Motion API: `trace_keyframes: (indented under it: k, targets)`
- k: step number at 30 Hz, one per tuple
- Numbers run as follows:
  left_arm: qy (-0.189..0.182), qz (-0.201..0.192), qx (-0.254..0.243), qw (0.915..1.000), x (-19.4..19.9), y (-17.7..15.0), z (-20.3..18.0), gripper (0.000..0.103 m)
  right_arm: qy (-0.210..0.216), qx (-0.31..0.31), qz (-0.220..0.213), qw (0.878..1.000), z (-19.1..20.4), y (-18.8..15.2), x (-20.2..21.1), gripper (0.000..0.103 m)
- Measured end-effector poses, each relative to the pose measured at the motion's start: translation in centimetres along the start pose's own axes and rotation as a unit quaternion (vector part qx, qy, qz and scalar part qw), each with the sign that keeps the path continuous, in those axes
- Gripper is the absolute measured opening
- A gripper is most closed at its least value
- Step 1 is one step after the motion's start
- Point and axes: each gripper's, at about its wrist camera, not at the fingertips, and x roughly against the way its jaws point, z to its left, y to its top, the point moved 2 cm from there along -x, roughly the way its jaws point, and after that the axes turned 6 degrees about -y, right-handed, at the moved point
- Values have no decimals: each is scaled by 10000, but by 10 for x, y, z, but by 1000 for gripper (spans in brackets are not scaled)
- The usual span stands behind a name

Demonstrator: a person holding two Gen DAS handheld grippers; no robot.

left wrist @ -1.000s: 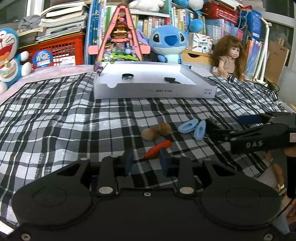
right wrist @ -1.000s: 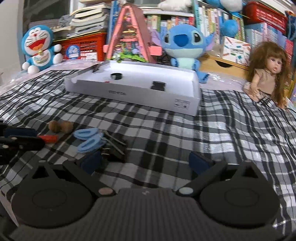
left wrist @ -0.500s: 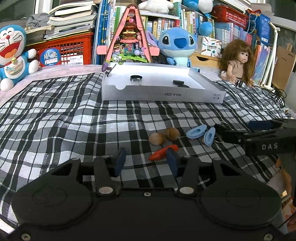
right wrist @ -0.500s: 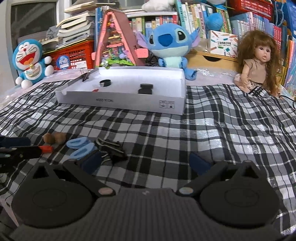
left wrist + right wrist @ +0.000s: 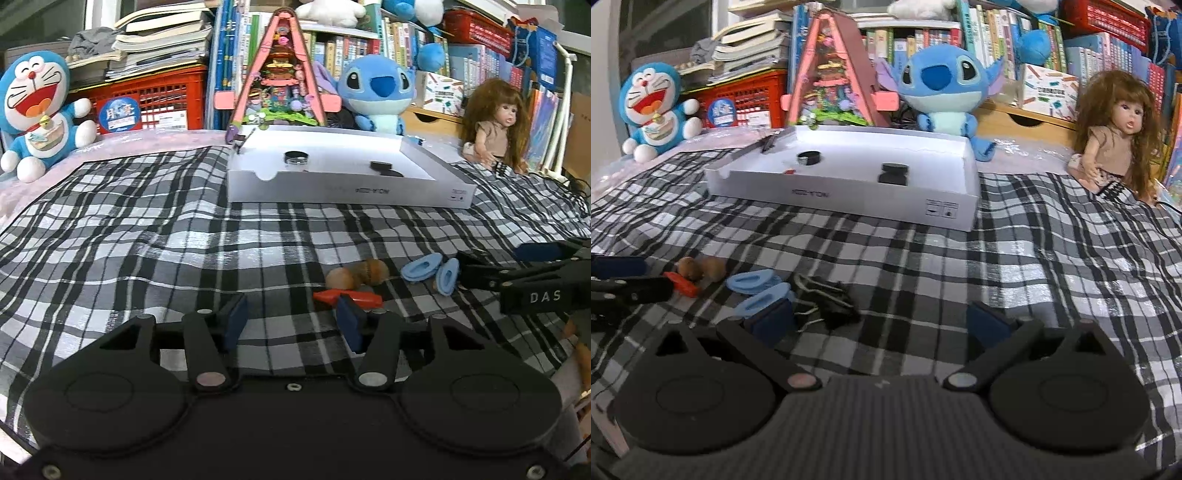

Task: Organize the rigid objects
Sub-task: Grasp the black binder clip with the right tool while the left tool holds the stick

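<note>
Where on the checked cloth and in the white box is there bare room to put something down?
Free: the checked cloth left of the nuts, and the white box floor between its two black items. Crowded: the cluster of nuts, orange piece, blue pieces and binder clips.

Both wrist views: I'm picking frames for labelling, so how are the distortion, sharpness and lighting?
Left wrist view: strong fisheye bend, the checked cloth bulges and the white box looks bowed; small items like the orange piece stay sharp; light even. Right wrist view: same curvature with dark corners; the black binder clips look slightly smeared; the doll is clear.
</note>
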Motion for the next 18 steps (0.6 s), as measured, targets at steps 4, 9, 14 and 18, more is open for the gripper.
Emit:
trace_keyframes:
  k: [4, 9, 14, 18]
  targets:
    - [96, -52, -99, 9999, 3, 0, -2, 54, -377, -154, 68, 9991, -10, 0, -3, 103]
    - [-197, -123, -274, 9994, 8, -2, -15, 62, -687, -202, 73, 9974, -14, 4, -3, 103]
    - [-266, -230, -494, 9982, 7, -2, -31, 66, -301, -493, 146, 9982, -14, 4, 2, 103]
    - [-313, -183, -414, 9985, -2, -2, -35, 59, -57, -571, 250, 9980, -5, 7, 2, 101]
